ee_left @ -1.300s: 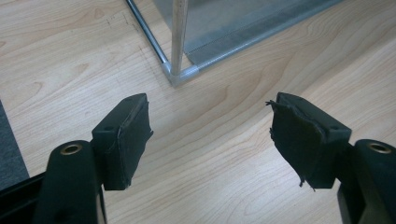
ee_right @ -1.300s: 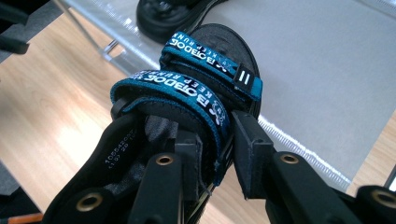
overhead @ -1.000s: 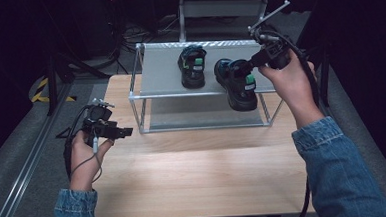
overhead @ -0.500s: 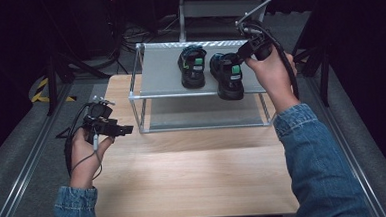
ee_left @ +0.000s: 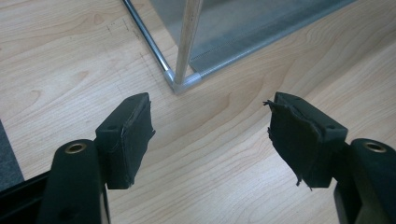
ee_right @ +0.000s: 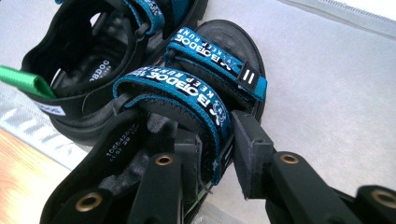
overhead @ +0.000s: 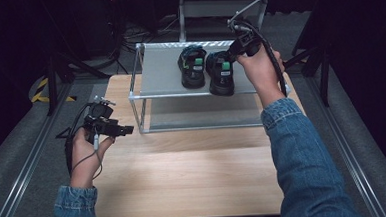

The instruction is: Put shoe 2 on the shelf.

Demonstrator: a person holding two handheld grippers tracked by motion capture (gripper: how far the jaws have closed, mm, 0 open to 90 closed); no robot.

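Two black sandals with blue straps stand side by side on the top shelf of a metal rack (overhead: pixel 159 72). My right gripper (overhead: pixel 232 54) is shut on the right sandal (overhead: pixel 221 76), which rests on the shelf close to the left sandal (overhead: pixel 193 68). In the right gripper view, my right gripper (ee_right: pixel 217 158) has its jaws clamped over the outer edge and rear blue strap of the right sandal (ee_right: pixel 196 91), and the left sandal (ee_right: pixel 79 51) lies just beyond. My left gripper (overhead: pixel 126 129) is held open above the table by the rack's front left leg, nothing between its jaws (ee_left: pixel 210 140).
The rack stands at the back of a light wooden table (overhead: pixel 184 174), and its front corner post (ee_left: pixel 184 70) rises just ahead of the left gripper. The grey shelf surface (ee_right: pixel 327 93) is bare to the right of the sandals. Dark floor and cables surround the table.
My right gripper has carried the right sandal leftward along the top shelf until it sits close beside the other one. The left gripper has stayed where it was.
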